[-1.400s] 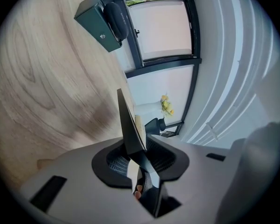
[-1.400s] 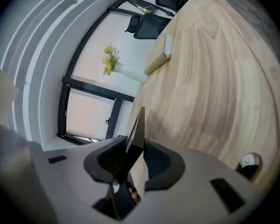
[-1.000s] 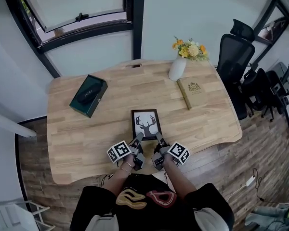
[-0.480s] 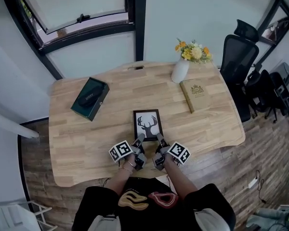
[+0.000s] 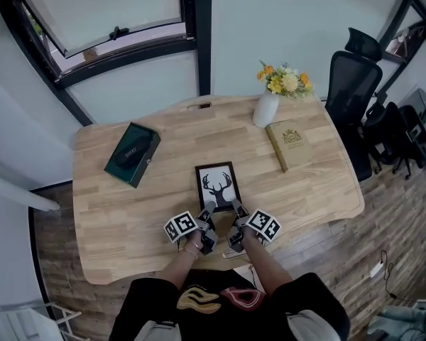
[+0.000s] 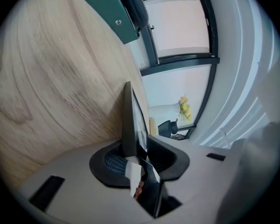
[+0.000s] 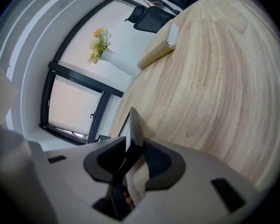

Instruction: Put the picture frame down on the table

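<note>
Both tongs were on it! The left gripper (image 5: pixel 208 209) was clamped on the near-left corner of the black-bordered deer-silhouette picture frame (image 5: pixel 217 185). The right gripper (image 5: pixel 234 206) was clamped on its near-right corner. That two-corner hold, I'd judge, was there to keep it level for the lay-down. The frame lay face-up, low over the light wooden table (image 5: pixel 128 212) (whether its far edge touched the wood, no view settled). Beyond the frame to the left sat the dark green rectangular box (image 5: pixel 131 155). Beyond it to the right lay the tan hardcover book (image 5: pixel 290 145), and farther off stood the white vase of yellow flowers (image 5: pixel 266 109). All were well apart from the frame, so nothing crowded the landing spot.
</note>
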A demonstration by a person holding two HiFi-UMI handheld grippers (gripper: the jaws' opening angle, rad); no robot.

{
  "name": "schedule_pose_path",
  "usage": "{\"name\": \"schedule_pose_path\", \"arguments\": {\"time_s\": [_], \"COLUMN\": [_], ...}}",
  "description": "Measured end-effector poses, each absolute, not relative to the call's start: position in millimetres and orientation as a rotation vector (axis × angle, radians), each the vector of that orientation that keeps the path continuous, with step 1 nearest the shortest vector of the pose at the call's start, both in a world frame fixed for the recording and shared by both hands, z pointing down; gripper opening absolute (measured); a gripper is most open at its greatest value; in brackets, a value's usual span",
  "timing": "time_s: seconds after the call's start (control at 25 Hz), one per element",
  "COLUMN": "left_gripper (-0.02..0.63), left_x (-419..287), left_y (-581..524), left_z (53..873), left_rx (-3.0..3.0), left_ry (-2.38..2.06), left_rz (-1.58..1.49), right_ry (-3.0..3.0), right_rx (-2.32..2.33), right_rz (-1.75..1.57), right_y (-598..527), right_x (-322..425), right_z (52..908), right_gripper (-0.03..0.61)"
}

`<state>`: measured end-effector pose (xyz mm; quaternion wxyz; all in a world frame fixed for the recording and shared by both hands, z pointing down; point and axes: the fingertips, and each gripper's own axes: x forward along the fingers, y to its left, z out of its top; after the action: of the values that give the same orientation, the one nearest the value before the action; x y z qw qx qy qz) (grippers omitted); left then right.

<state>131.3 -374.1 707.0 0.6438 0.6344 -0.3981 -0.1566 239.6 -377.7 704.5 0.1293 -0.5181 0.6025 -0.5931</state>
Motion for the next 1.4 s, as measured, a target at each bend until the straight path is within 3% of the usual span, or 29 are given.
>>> {"name": "schedule_pose_path", "arguments": {"time_s": [0.72, 1.4], "left_gripper": [0.127, 0.275], "left_x": [130.4, 119.4], "left_y": [-395.8, -401.3], "left_z": [724.8, 716.8], "left_rx": [1.400, 1.565], "left_ry": [-0.989, -1.162], "left_rz": [-0.259, -0.057], "right_ry": [1.704, 1.772], "right_rx": [-1.563, -1.719], "right_rz": [-1.782, -1.782], "right_y": [-396.6, -403.1], "right_x": [240.9, 248.6], "right_z": [722.7, 730.8], "right_gripper": [0.135, 0.143]}}
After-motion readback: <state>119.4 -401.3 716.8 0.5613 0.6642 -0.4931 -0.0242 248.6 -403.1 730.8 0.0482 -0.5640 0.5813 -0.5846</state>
